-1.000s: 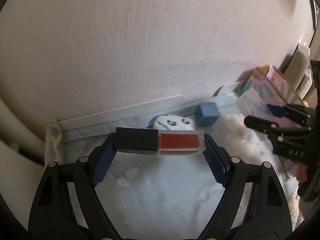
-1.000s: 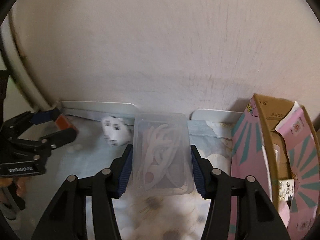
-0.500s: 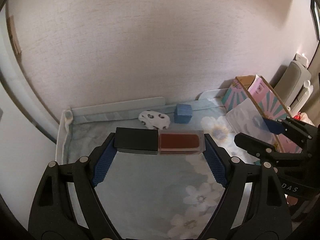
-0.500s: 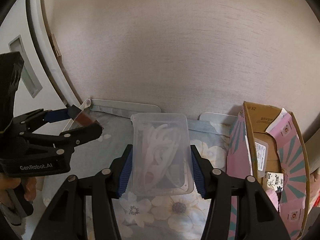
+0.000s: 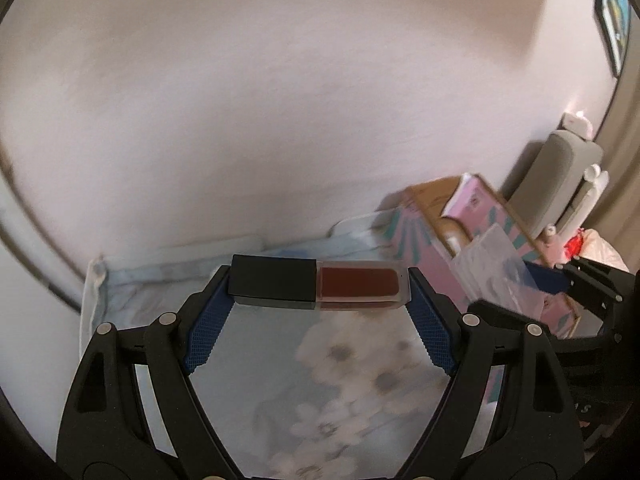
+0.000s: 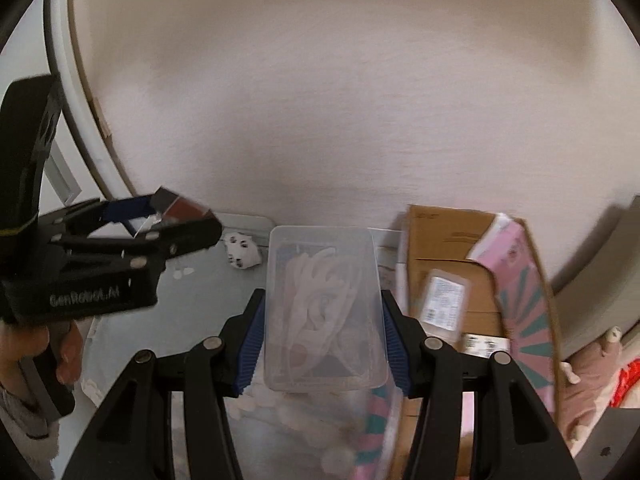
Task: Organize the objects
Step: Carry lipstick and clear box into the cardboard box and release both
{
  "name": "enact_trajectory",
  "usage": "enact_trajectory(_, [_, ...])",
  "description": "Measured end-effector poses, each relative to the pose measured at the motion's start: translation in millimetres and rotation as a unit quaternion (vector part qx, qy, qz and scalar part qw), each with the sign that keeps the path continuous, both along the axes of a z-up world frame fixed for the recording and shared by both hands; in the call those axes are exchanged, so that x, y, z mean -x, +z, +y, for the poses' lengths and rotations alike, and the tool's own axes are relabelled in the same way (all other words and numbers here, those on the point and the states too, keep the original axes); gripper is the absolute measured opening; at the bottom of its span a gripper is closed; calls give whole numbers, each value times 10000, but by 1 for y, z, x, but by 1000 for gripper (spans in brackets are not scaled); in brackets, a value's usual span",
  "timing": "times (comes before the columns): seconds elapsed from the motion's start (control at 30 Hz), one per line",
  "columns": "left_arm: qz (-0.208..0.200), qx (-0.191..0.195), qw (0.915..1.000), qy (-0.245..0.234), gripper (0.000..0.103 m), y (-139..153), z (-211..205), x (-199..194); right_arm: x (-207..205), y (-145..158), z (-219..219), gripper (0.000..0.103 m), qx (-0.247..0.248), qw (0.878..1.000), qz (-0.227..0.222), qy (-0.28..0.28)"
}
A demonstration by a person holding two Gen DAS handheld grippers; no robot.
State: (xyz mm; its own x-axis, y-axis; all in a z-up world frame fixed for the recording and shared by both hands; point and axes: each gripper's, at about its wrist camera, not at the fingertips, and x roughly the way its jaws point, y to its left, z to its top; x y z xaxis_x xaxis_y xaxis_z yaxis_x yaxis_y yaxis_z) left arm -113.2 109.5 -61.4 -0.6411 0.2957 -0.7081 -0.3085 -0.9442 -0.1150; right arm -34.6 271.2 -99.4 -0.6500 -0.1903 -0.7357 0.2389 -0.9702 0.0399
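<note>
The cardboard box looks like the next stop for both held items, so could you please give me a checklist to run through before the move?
1. Left gripper grip on the lip gloss: clamped end to end, level. Ok.
2. Right gripper grip on the clear case: pads on both long sides. Ok.
3. Cardboard box open at the top: flaps up, inside visible. Ok.
4. Room inside the box: packets already lie there; free space cannot tell.
5. Gap between the two grippers: apart in both views. Ok.
6. Picture sharpness: both views are motion-blurred, so the box edge is hard to place. Not ok.
</note>
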Motion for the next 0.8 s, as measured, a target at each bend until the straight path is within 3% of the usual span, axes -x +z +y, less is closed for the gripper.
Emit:
enact_trajectory(0.2, [264, -61, 9977, -621, 82, 30, 51, 12, -17, 23, 48, 50, -161, 9992, 40, -375])
enact_trajectory(0.43, [425, -114, 9886, -1439, 82, 50, 117, 23, -27, 23, 99, 50, -151, 9953, -168, -942])
enact_trajectory(0.57, [270, -136, 9831, -1805, 82, 46, 156, 31, -29, 14, 116, 50, -64, 9928, -302, -1158])
enact_trajectory(0.8, [-87, 285, 9732, -2281, 82, 10, 219, 38, -26, -25, 129, 50, 29, 9894, -664, -1289])
